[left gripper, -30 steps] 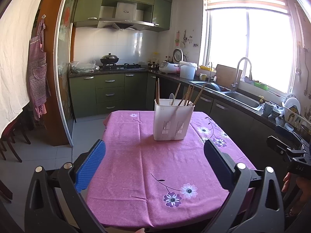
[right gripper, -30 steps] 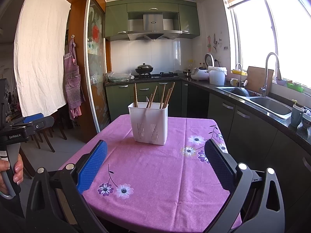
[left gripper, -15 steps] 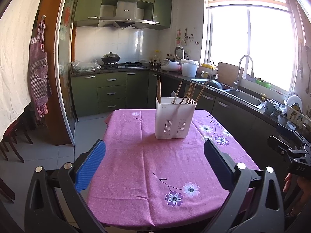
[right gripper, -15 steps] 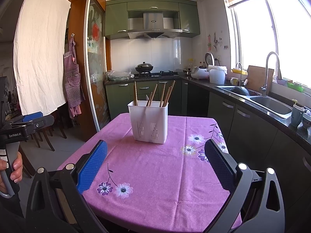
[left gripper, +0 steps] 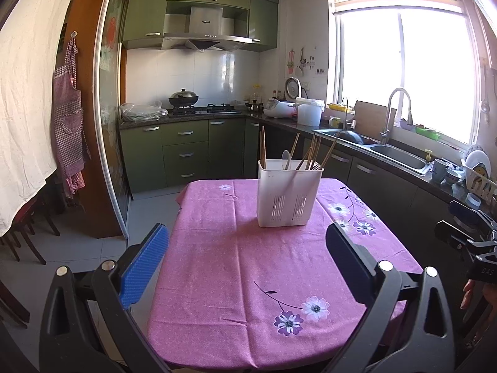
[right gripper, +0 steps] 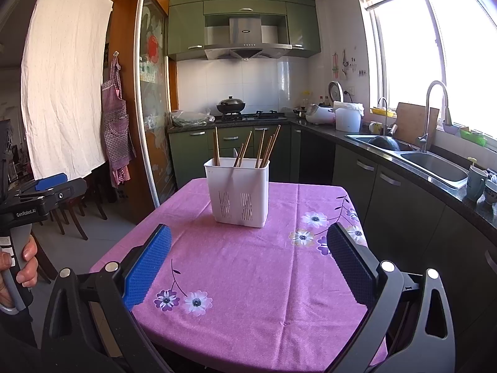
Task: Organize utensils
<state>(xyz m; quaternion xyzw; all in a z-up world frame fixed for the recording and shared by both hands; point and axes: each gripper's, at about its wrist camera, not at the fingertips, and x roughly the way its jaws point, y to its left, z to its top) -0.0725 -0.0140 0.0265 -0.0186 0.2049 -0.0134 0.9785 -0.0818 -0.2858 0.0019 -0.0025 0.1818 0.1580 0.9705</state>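
Observation:
A white slotted utensil holder (left gripper: 289, 192) stands upright near the far end of the table with the pink flowered cloth (left gripper: 248, 273). It holds several wooden chopsticks (left gripper: 310, 154) and a pale spoon (left gripper: 285, 159). The holder (right gripper: 238, 194) and chopsticks (right gripper: 262, 149) also show in the right wrist view. My left gripper (left gripper: 245, 248) is open and empty, held back over the near table edge. My right gripper (right gripper: 248, 248) is open and empty, also short of the holder. Each gripper shows at the edge of the other's view.
Green cabinets, a stove with a wok (left gripper: 183, 97) and a counter with a sink (left gripper: 394, 157) run behind and to the right of the table. Dark chairs (right gripper: 73, 214) stand to the left. An apron (left gripper: 68, 118) hangs on the left wall.
Both views have shifted slightly; the holder sits a little higher in the left wrist view. Both grippers stay open and empty.

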